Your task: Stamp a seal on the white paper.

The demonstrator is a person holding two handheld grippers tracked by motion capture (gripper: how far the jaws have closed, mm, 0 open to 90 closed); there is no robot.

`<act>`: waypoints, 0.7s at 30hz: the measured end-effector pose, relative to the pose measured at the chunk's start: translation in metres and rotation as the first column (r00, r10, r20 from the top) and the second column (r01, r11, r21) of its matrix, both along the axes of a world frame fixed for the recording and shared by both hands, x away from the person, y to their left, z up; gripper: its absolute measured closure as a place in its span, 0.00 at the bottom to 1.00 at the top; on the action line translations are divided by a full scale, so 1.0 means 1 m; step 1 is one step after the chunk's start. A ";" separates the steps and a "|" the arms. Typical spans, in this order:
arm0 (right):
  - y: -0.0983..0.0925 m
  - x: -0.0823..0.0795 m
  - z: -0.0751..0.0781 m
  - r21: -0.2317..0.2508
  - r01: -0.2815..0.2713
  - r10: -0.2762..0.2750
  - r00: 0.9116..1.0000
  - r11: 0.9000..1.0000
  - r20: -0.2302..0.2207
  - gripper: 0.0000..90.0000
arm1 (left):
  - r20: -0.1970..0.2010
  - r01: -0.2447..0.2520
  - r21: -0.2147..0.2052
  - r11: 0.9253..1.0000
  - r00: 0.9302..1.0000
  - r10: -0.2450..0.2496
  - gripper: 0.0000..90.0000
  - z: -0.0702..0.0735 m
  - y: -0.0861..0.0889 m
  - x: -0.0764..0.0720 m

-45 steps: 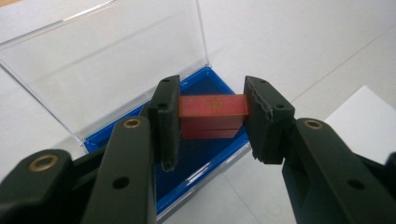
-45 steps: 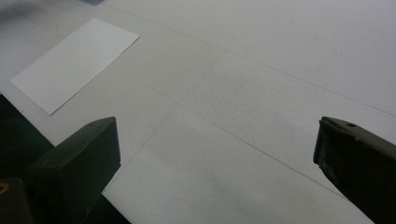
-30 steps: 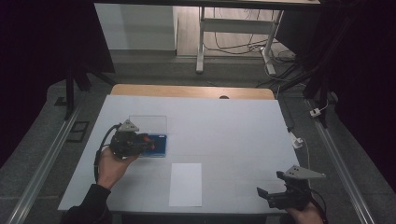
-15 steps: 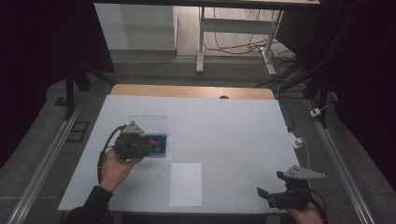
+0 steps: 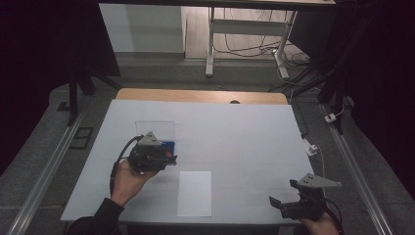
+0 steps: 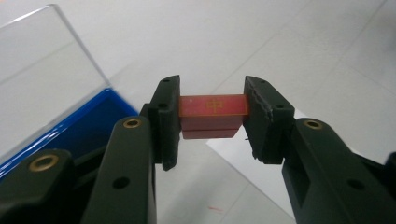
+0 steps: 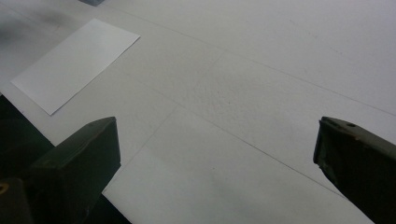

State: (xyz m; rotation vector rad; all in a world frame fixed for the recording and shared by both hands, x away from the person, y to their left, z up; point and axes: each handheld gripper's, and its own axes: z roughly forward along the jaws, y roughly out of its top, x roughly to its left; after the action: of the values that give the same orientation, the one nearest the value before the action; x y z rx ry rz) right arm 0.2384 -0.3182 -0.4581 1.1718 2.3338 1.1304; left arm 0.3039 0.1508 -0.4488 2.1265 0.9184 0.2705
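My left gripper [image 6: 212, 116] is shut on a small red block [image 6: 212, 114] with a gold mark on its top, held above the white table. In the high view the left gripper [image 5: 166, 157] hangs just in front of a blue box [image 5: 168, 145] whose clear lid [image 5: 154, 130] stands up. That box's blue tray [image 6: 70, 135] and clear lid [image 6: 42, 70] show at the left of the left gripper view. My right gripper [image 5: 280, 201] rests near the table's front right edge; in its own view the right gripper [image 7: 217, 154] stands wide open over bare table.
A white paper sheet [image 5: 195, 193] lies at the front middle of the white table cover [image 5: 235, 137], also seen as the paper sheet [image 7: 74, 63] in the right gripper view. A wooden edge [image 5: 200, 95] runs along the far side. Rails flank the table.
My left gripper has moved to the right with the red block, away from over the blue box. The right gripper has stayed in place.
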 end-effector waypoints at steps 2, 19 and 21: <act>0.000 0.000 0.000 0.000 0.000 0.000 1.000 1.000 0.000 0.01 | -0.002 0.014 0.002 1.000 1.000 -0.014 0.65 0.000 -0.004 -0.001; 0.000 0.000 0.000 0.000 -0.003 0.003 1.000 1.000 -0.001 0.01 | -0.018 0.115 0.021 0.993 0.993 -0.114 0.65 -0.008 -0.035 -0.006; 0.000 0.000 0.000 -0.002 -0.002 0.002 1.000 1.000 -0.001 0.01 | -0.023 0.126 0.027 0.992 0.992 -0.125 0.65 -0.009 -0.039 -0.006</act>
State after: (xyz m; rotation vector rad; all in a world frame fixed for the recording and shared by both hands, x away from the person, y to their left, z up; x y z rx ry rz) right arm 0.2385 -0.3179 -0.4582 1.1696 2.3370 1.1280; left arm 0.2977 0.1114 -0.4582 2.2065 0.7926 0.1986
